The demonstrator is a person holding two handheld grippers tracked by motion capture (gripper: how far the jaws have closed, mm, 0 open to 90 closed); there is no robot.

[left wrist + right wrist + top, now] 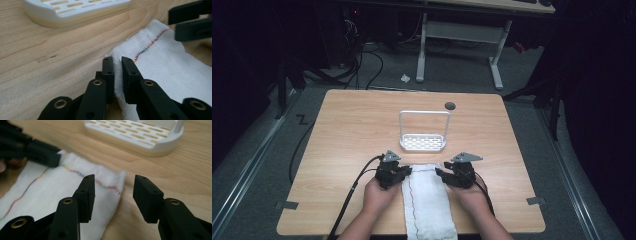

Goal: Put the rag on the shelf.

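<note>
A white cloth point(427, 200) with a coloured stitched seam lies lengthwise on the wooden table point(347, 125), its near end hanging over the front edge. My left gripper point(408, 172) is at the cloth's far left corner. In the left gripper view its jaws are shut on the cloth's edge point(117, 65). My right gripper point(440, 173) is at the far right corner. In the right gripper view it point(113, 187) stands open, with the cloth's corner point(117, 180) between its jaws. The left gripper point(42, 157) appears beyond, blurred.
A white slotted rack point(423, 142) with a tall wire handle stands just beyond the cloth at the table's middle. A dark round grommet point(450, 105) sits near the far edge. Cables trail from both grippers toward the front.
</note>
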